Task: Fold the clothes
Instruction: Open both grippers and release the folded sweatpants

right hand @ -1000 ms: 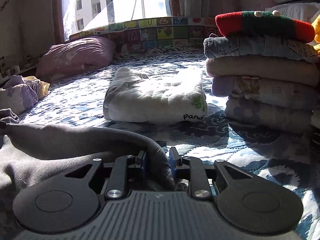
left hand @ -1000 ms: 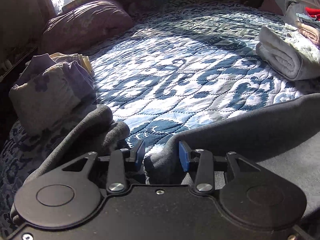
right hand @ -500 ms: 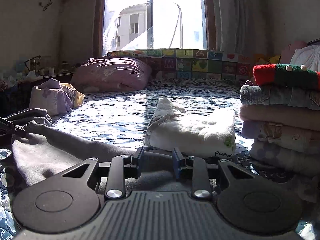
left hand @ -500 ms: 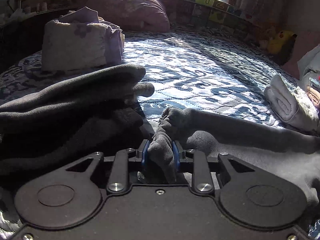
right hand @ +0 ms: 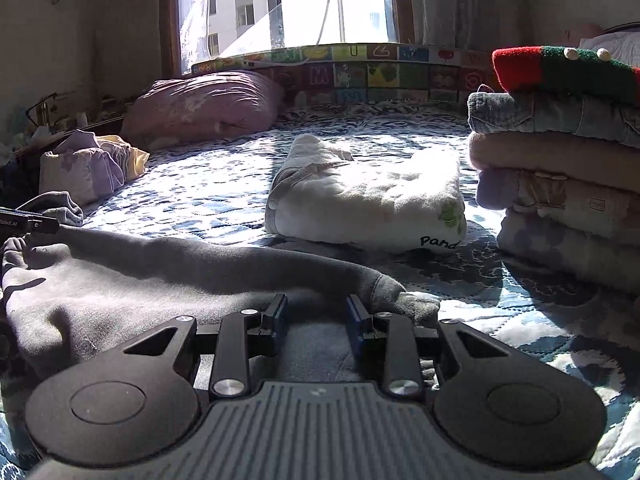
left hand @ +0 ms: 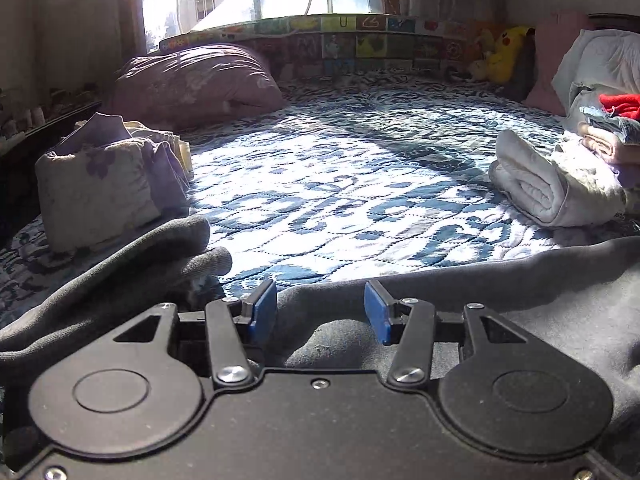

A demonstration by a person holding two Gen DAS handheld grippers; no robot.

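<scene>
Both grippers now stand with their blue pads spread apart and nothing between them: the left gripper (left hand: 320, 306) hovers low over the near edge of the grey sweatshirt (right hand: 132, 280), and the right gripper (right hand: 316, 316) does the same at the other end, by the cuff (right hand: 408, 304) that pokes out at about 1 o'clock from its pads. Half a second ago the left gripper was pinching a bunch of that grey cloth and the right one stood narrower on a fold; a second ago the right was closed on the fabric. So the cloth has just been let go on both sides, which I read as one fold laid down and released. The sweatshirt lies spread across the near part of the bed (left hand: 340, 184), its far edge running from 9 to 3 o'clock in the left wrist view, with a bunched dark sleeve (left hand: 168, 248) lying at 10 o'clock, seemingly not yet tucked in. Finished work sits beyond: a folded white garment (right hand: 368, 200) at 12 o'clock in the right view and a stack of folded clothes (right hand: 560, 152) at 2 o'clock. Likely next is a fresh grasp for another fold, and the loose sleeve may need gathering first.
</scene>
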